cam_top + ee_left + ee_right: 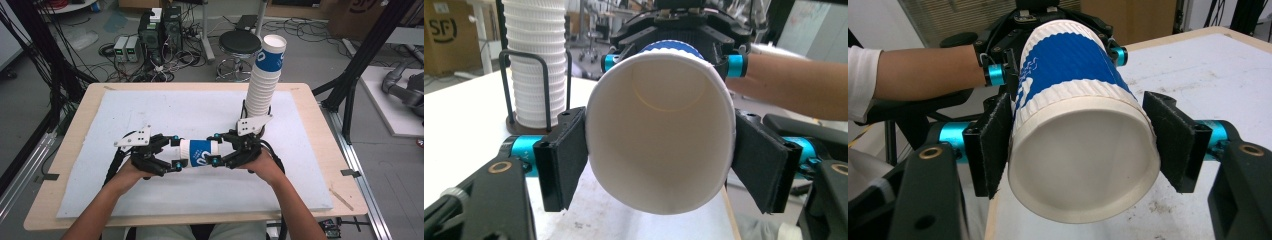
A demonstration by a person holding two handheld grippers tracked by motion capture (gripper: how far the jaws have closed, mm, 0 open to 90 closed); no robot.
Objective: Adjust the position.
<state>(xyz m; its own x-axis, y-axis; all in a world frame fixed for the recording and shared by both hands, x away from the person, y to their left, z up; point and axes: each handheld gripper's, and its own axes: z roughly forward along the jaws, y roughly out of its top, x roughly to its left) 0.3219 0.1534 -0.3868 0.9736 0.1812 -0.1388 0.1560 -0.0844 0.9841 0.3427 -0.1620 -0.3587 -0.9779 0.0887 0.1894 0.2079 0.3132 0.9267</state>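
At the counter's (75, 200) centre, the cup (198, 153) lies level, the left gripper (176, 152) clamped on its rim end at nine o'clock, the right gripper (215, 149) on its base at three; pull apart straight and gently to avoid crushing, since the left gripper view reveals the empty interior.

A light wooden table (320, 150) carries a pale grey mat (150, 115) and stands on a grey concrete floor (310, 60). Behind it sits a round black stool (240, 43) on a chrome base, beside dark computer towers (161, 29) and small white boxes (126, 48) amid tangled cables (170, 67). Black metal frame posts (367, 52) rise at both sides. A cardboard box (357, 15) rests at the far right.
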